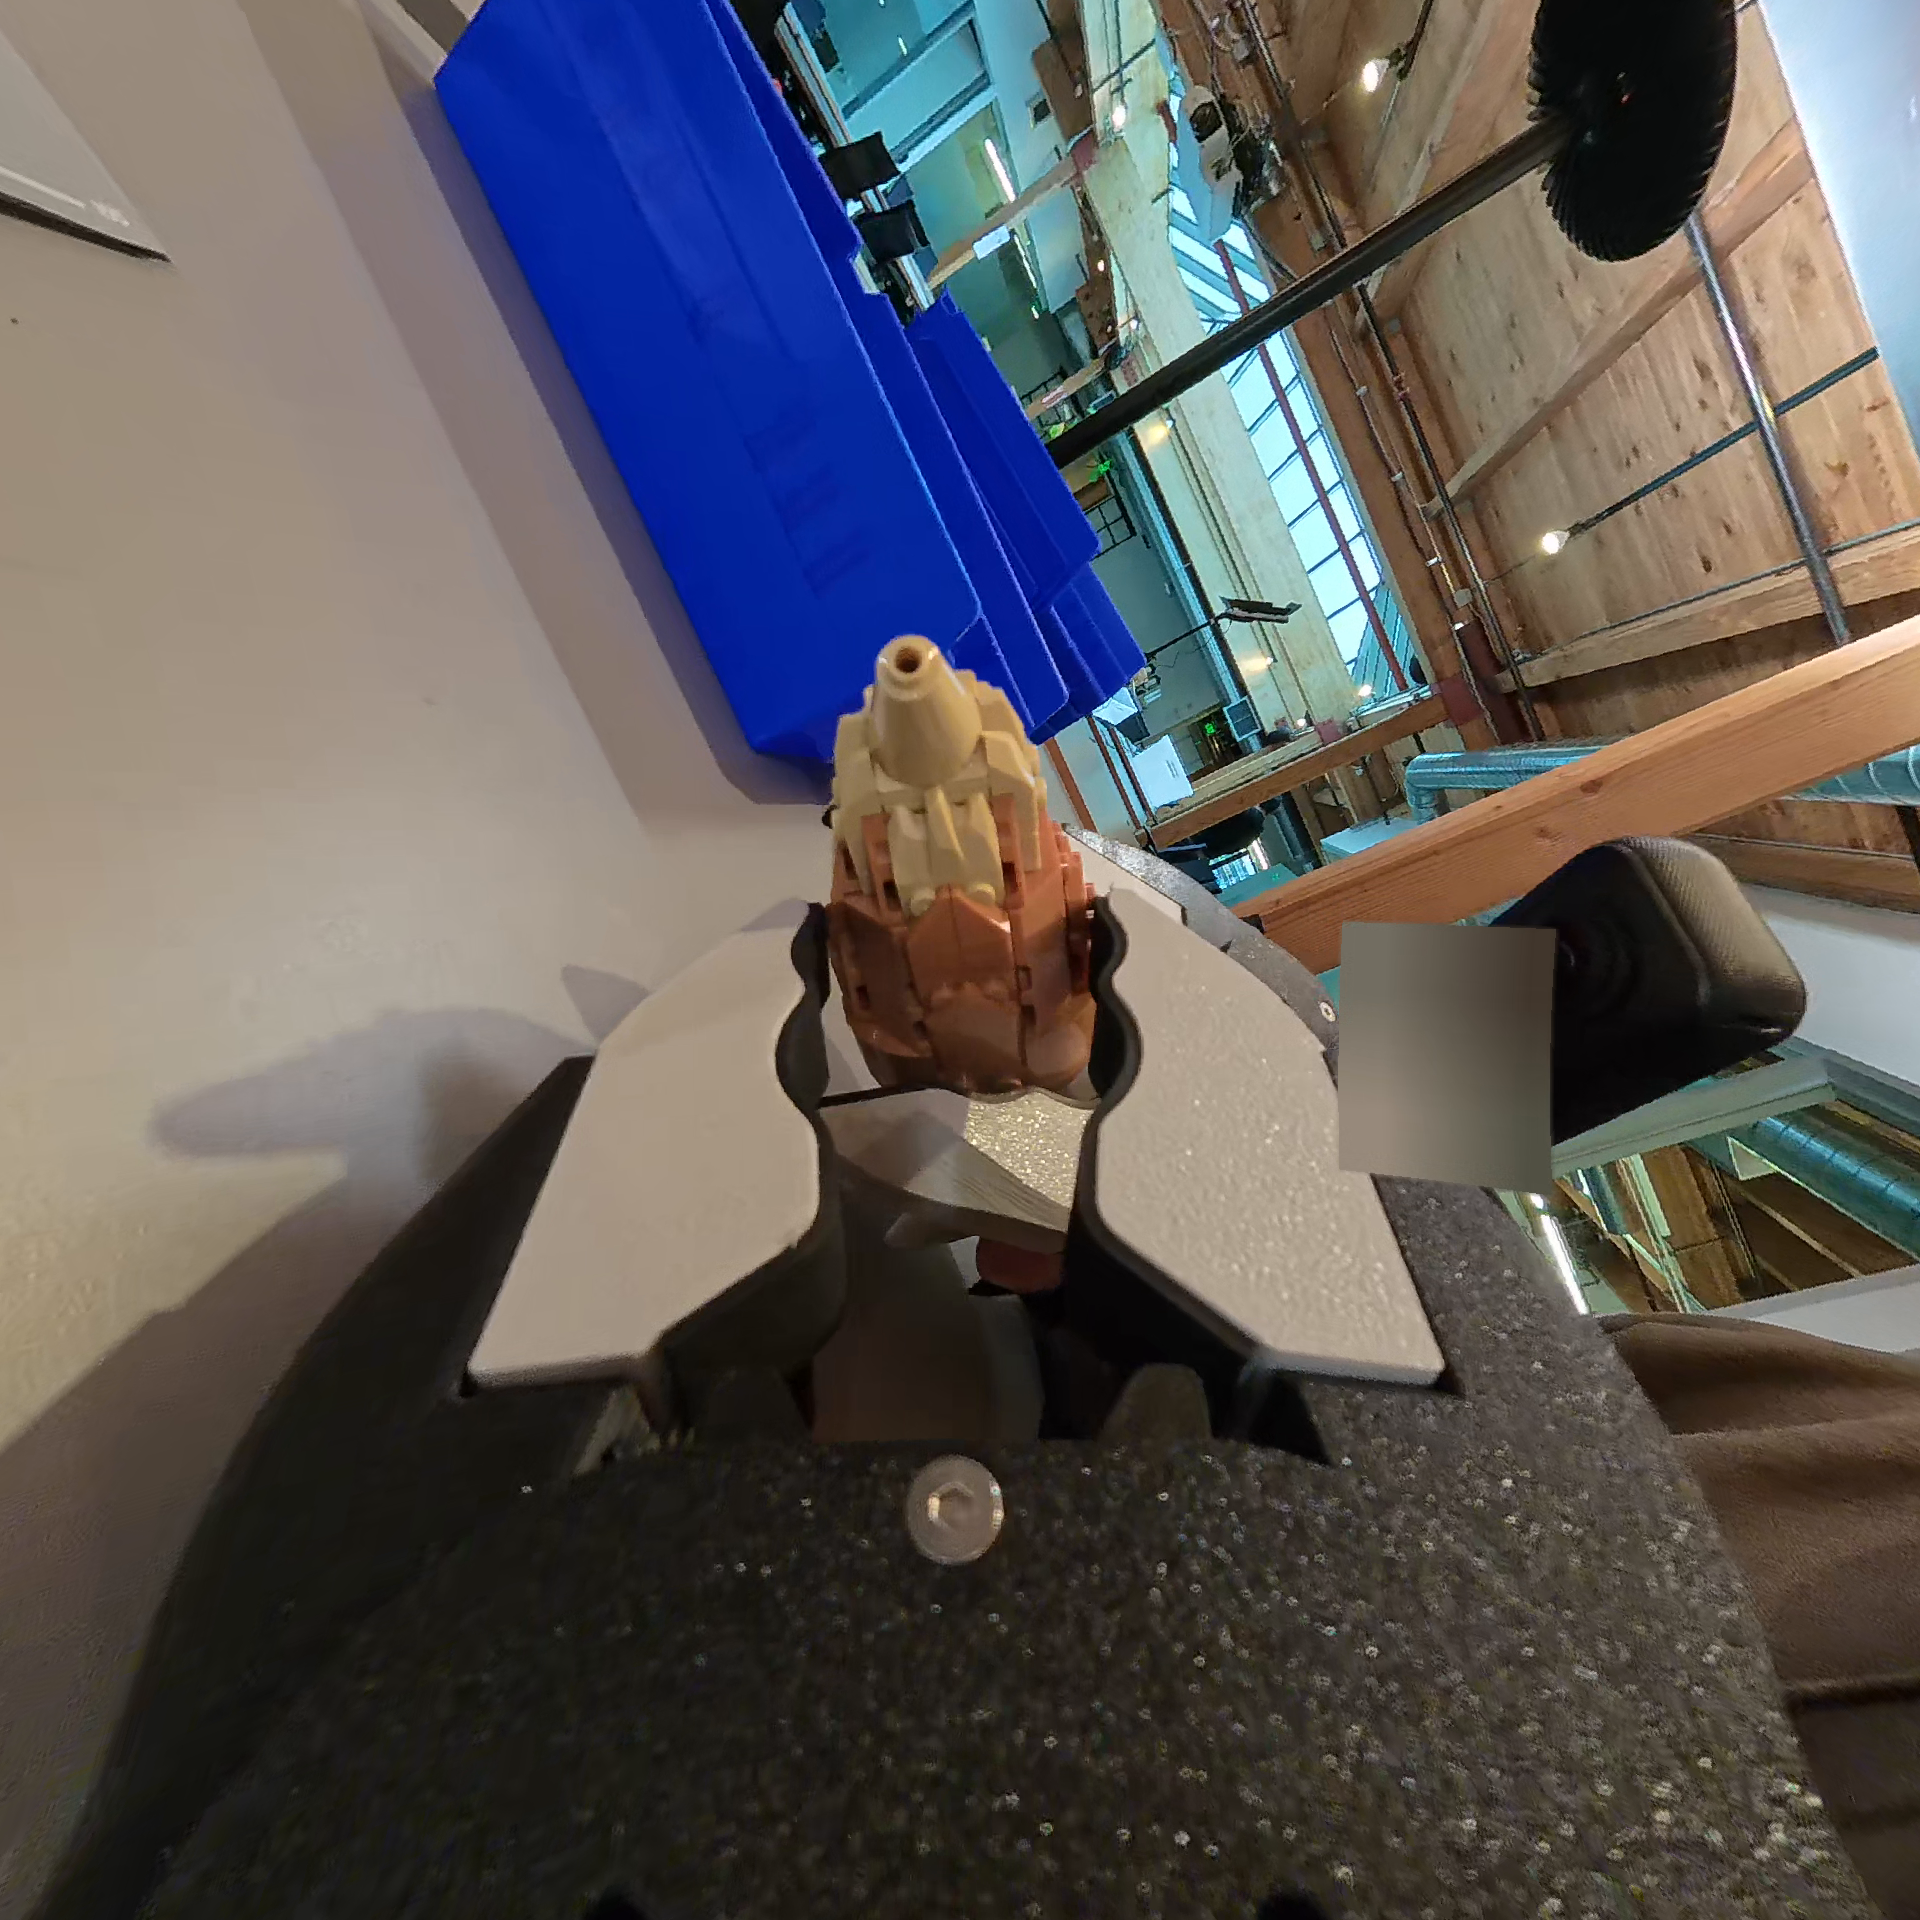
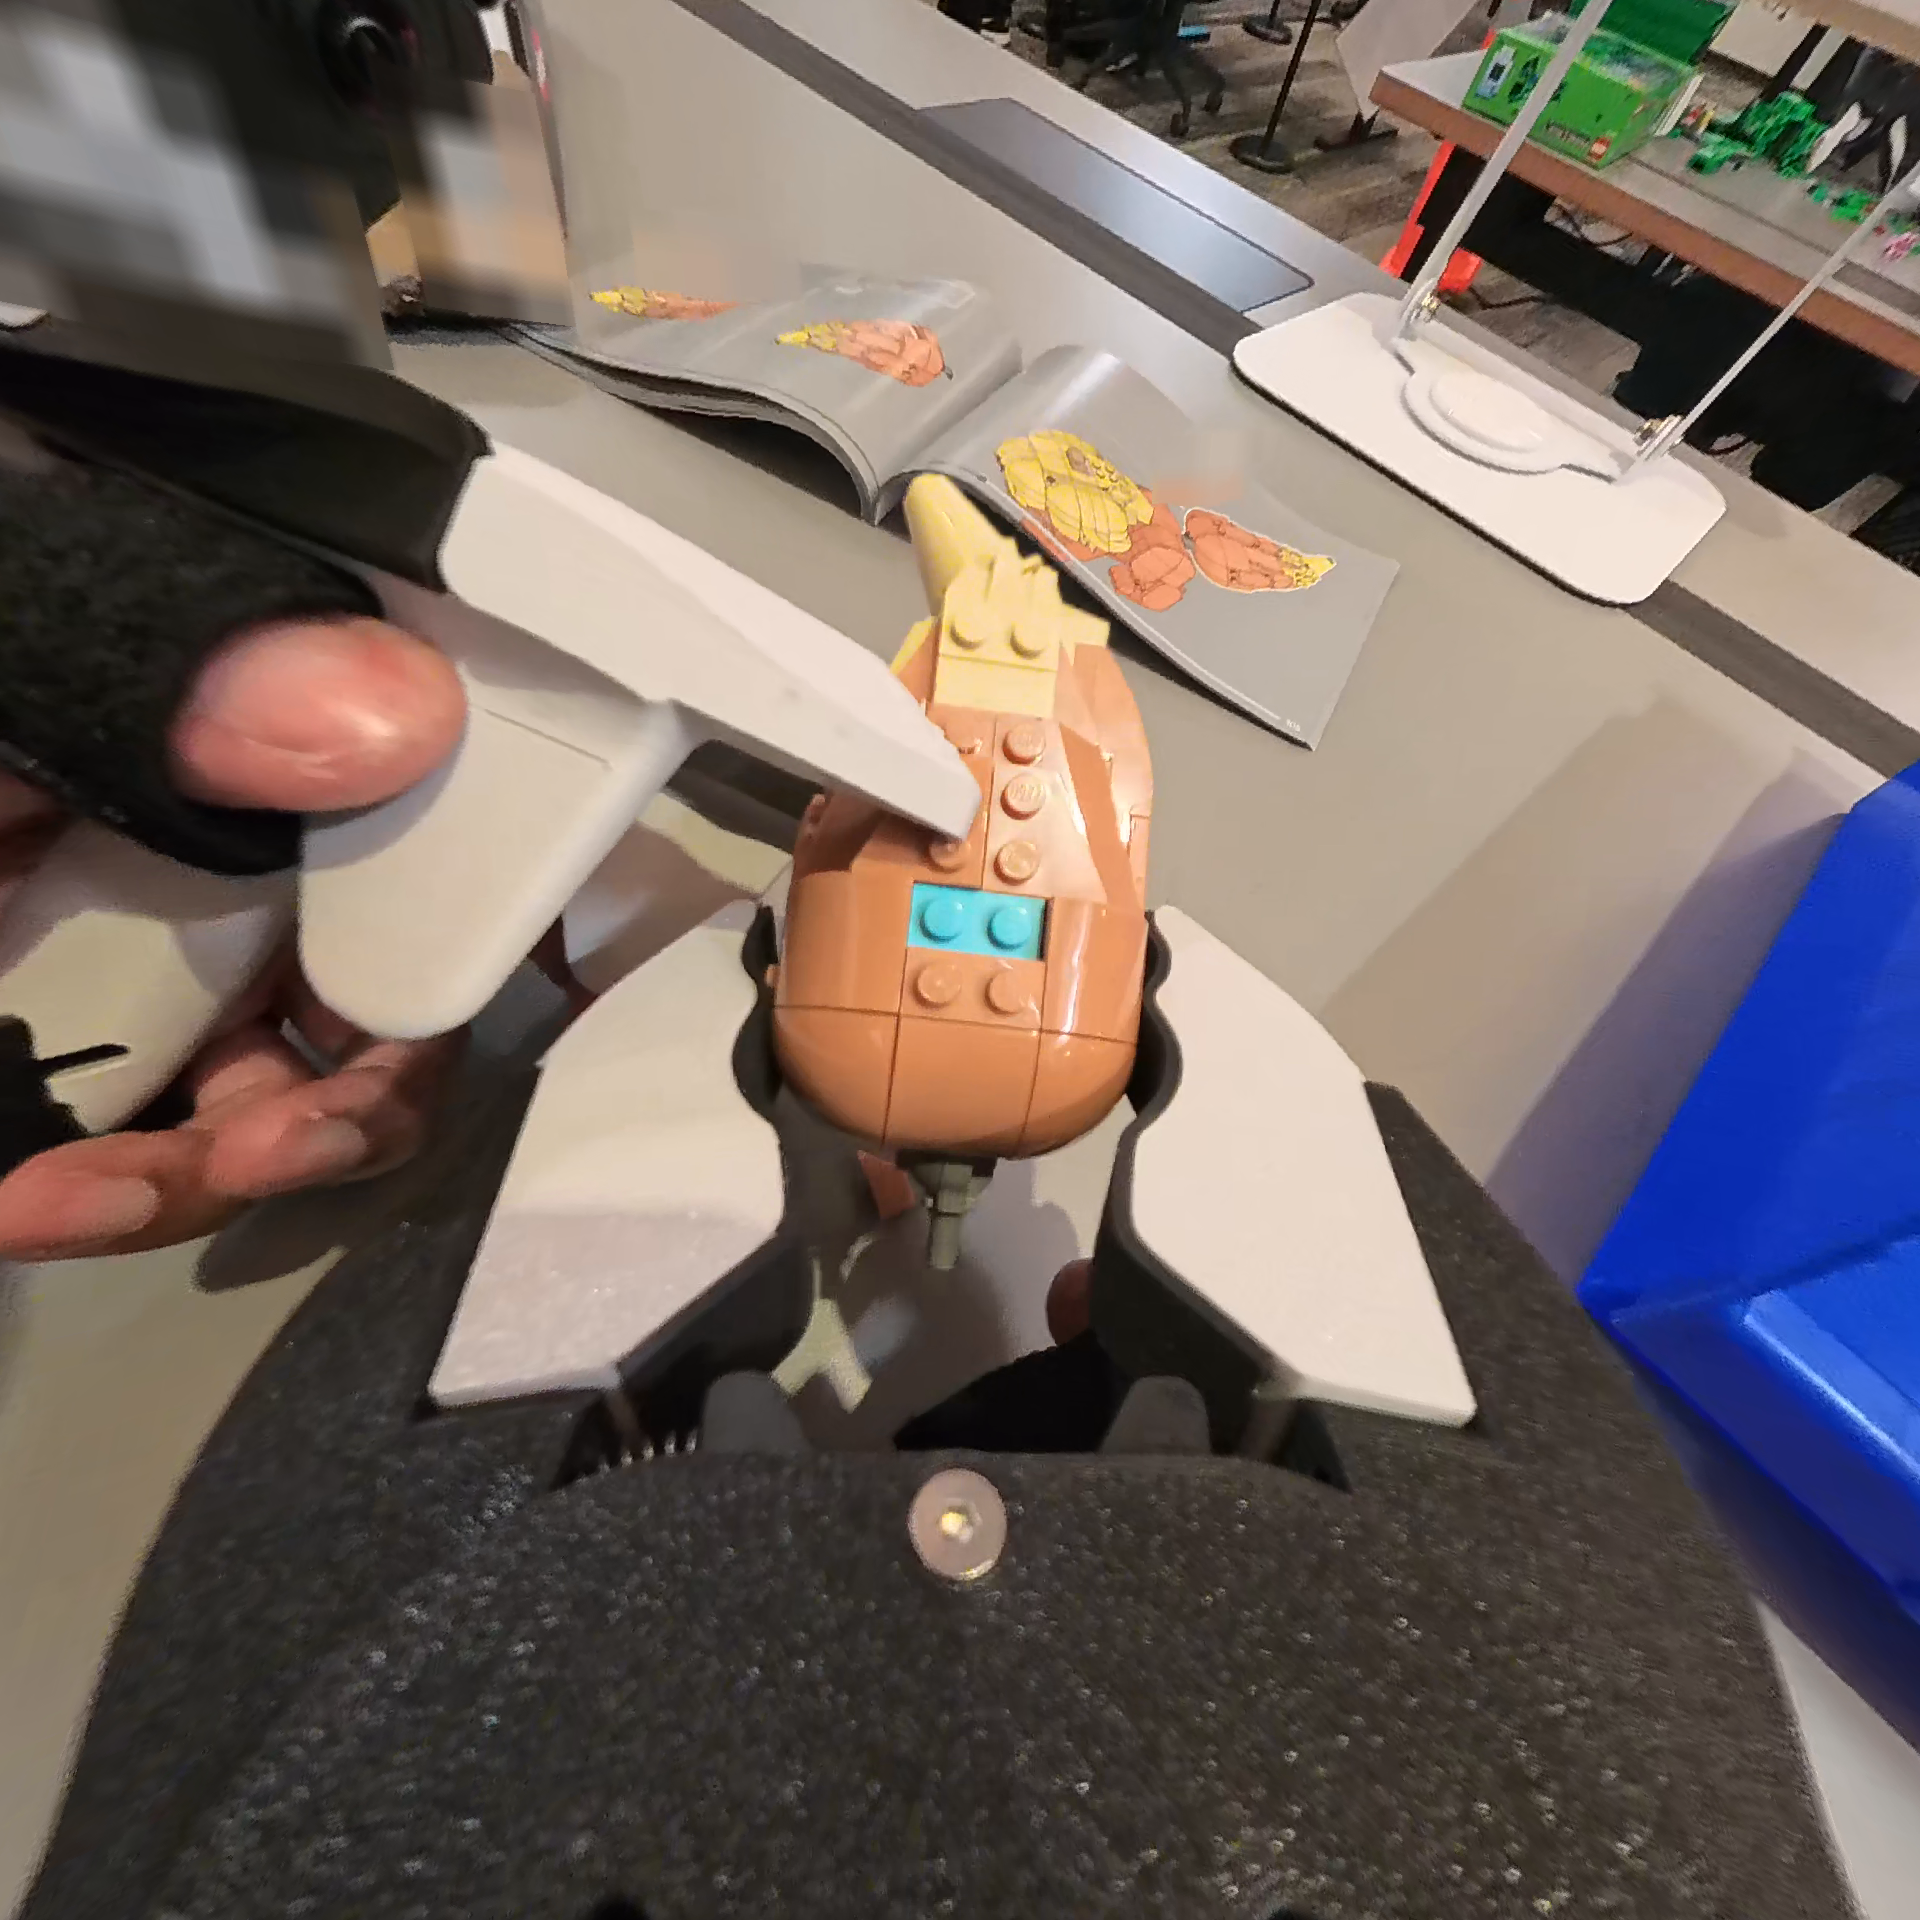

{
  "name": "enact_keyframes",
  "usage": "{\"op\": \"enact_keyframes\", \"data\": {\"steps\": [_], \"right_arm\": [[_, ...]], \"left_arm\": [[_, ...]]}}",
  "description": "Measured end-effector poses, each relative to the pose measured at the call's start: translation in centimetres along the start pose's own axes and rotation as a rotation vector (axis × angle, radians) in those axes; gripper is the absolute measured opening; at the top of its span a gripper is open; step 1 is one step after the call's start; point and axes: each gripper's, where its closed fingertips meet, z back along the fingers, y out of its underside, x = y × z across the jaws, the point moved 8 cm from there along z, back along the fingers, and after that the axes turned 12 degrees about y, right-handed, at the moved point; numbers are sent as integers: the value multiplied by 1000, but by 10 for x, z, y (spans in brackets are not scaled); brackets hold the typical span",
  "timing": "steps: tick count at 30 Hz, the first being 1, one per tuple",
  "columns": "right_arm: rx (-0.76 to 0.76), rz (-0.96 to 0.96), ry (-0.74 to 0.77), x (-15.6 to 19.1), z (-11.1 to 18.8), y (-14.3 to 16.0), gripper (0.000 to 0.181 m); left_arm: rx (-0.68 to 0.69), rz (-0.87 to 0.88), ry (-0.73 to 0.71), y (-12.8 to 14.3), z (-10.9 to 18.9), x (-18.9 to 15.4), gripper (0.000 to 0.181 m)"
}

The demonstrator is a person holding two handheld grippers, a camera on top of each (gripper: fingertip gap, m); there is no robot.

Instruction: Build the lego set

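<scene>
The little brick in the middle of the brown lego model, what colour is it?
Turquoise blue brick; the right wrist view shows it best.

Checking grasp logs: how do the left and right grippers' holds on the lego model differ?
The left gripper clamps the lego model at its brown mid-body. The right gripper clamps its rounded end. In the right wrist view, the left's finger lies across the studded top, while the right's fingers flank the sides. Shared: both are shut on the same model.

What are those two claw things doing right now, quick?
Left gripper: shut on the brown and tan lego model.
Right gripper: shut on the same lego model, at its rounded end.
</scene>
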Motion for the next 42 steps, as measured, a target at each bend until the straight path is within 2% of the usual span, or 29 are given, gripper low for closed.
{"op": "enact_keyframes", "data": {"steps": [15, 22, 32, 42], "right_arm": [[-39, 134, 110, 7, 6, -5, 65], [-37, 65, 40, 4, 4, -6, 66], [17, 83, 13, 1, 1, -2, 66], [87, 37, -54, -5, -3, -8, 74]], "left_arm": [[-22, -45, 11, 3, 2, -3, 47], [-22, -52, 45, 1, 4, 0, 47], [21, -32, 55, 1, 4, 4, 47], [-30, 166, 128, 1, 1, 13, 47]]}}
